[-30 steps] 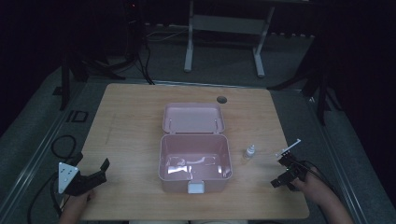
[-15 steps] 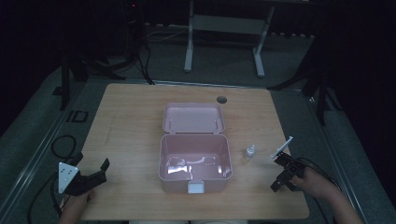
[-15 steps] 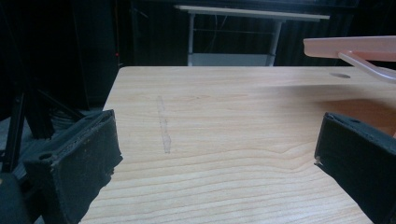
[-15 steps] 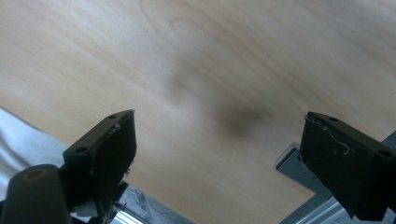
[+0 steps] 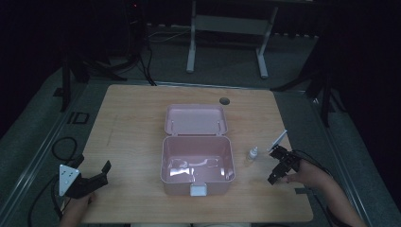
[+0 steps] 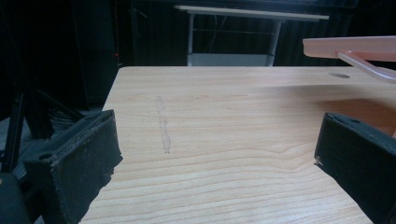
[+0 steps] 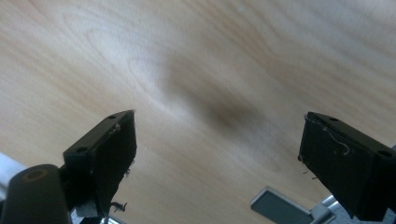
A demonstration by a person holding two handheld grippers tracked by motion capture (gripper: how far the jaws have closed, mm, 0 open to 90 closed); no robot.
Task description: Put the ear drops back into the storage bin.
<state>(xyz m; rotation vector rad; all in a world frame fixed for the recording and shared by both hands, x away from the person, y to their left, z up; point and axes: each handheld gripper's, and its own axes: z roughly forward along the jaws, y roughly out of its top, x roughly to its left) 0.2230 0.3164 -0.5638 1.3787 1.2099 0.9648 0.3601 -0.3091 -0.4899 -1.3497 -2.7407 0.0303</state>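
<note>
Lidded box at table centre, toward near edge, lid open and lying behind it. Small dropper bottle upright on table just right of box. Right gripper right of bottle, near it, by table's right edge. Left gripper at near left corner, well apart from box. Cable hole behind lid, near far edge.
</note>
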